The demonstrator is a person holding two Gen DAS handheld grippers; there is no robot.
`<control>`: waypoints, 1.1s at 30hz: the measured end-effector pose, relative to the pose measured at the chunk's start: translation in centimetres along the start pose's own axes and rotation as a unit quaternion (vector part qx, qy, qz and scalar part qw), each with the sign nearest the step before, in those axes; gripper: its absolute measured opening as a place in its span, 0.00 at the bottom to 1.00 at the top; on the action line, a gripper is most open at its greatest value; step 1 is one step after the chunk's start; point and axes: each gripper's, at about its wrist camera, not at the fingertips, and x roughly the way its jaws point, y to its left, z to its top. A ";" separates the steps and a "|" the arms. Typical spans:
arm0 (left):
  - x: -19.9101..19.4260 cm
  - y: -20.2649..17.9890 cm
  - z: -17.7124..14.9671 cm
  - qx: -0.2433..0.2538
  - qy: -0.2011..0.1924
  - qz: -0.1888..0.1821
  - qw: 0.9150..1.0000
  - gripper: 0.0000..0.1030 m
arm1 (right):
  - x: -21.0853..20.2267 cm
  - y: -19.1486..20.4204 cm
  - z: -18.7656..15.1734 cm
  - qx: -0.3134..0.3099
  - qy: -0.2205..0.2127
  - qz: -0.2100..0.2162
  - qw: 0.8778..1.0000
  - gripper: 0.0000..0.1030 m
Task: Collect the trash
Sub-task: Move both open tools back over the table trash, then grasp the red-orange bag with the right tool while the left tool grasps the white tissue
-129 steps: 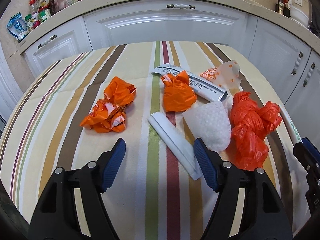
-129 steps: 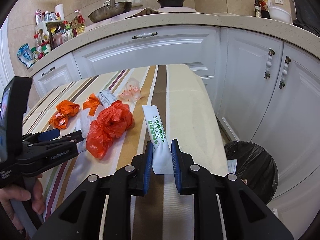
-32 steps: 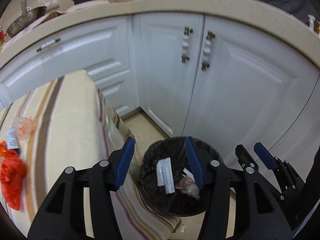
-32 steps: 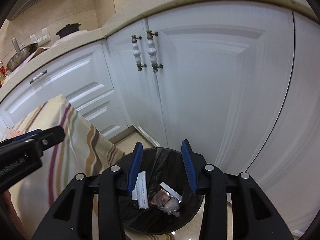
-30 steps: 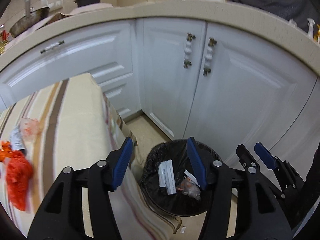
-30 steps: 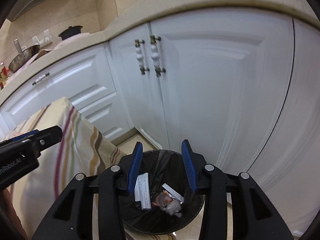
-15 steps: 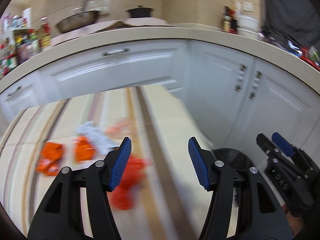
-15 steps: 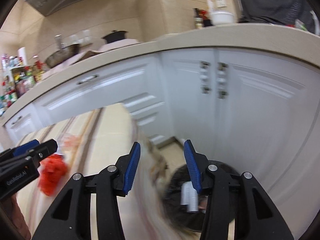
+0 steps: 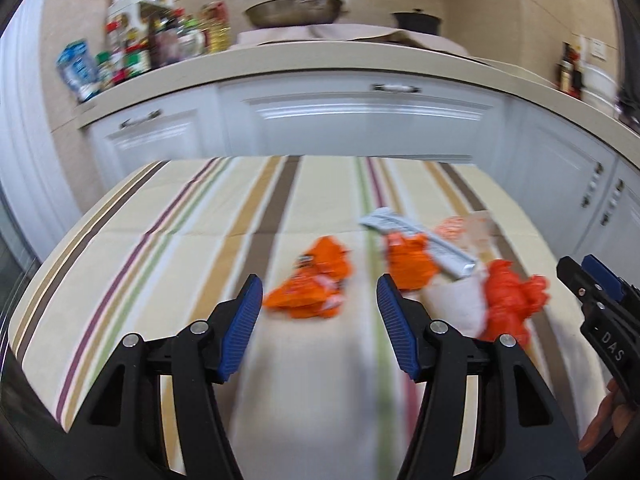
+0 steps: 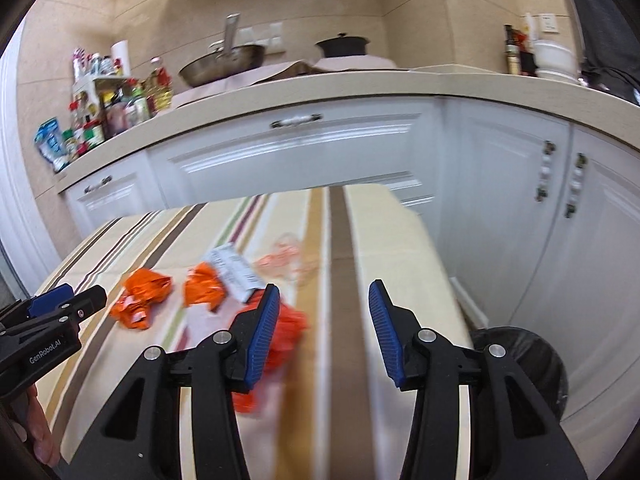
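A: Now, left gripper (image 9: pixel 320 300) first. Fingers?

B: Spread wide, blue pads (image 9: pixel 240 332) bare, nothing between them. It hangs over the near part of the striped tablecloth (image 9: pixel 160 240), lower centre of the left wrist view.

A: Right gripper (image 10: pixel 322 320)?

B: Same, jaws spread and bare, lower centre of the right wrist view, above the cloth's brown stripe.

A: Where's the trash?

B: All on the cloth. Left wrist view, centre: crumpled orange foil wrapper (image 9: pixel 312 288), just past the gap between the pads. Right of it, a second crumpled orange wrapper (image 9: pixel 410 266) touching a long grey printed packet (image 9: pixel 420 242) that runs diagonally. Further right a pale orange-dotted clear bag (image 9: pixel 464 226). Lower right, a red plastic bag wad (image 9: pixel 510 300) beside a white crumpled sheet (image 9: pixel 456 304). Edges blurred, so exact overlaps are hard to read.

A: And from the right wrist?

B: The same pile sits left of centre; the red wad is partly behind the right gripper's left finger.

A: Bin?

B: Round bin with black liner (image 10: pixel 532 344), lower right of the right wrist view, on the floor beside the table edge, in front of the white cabinet doors (image 10: pixel 500 200).

A: Background?

B: Beige countertop (image 10: pixel 320 92), a metal pan (image 10: pixel 224 64) and a black lidded pot (image 10: pixel 342 46) on it, bottles at upper left.
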 end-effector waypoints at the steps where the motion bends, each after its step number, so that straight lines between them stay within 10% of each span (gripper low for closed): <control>1: 0.1 0.6 0.0 -0.005 0.001 0.004 1.000 0.56 | 0.3 0.7 0.0 -0.004 0.003 0.001 1.000 0.49; 20: 1.8 1.7 -0.8 -0.029 0.023 -0.028 0.999 0.56 | 2.6 3.4 -1.0 -0.007 0.070 0.003 0.997 0.55; 28: 1.9 0.3 -1.0 -0.019 0.024 -0.033 0.999 0.63 | 2.5 3.3 -1.3 -0.007 0.076 0.028 0.997 0.17; 33: 1.7 -1.6 -1.0 -0.009 0.024 -0.052 0.998 0.65 | 1.5 3.3 -1.2 -0.030 0.061 0.018 0.997 0.15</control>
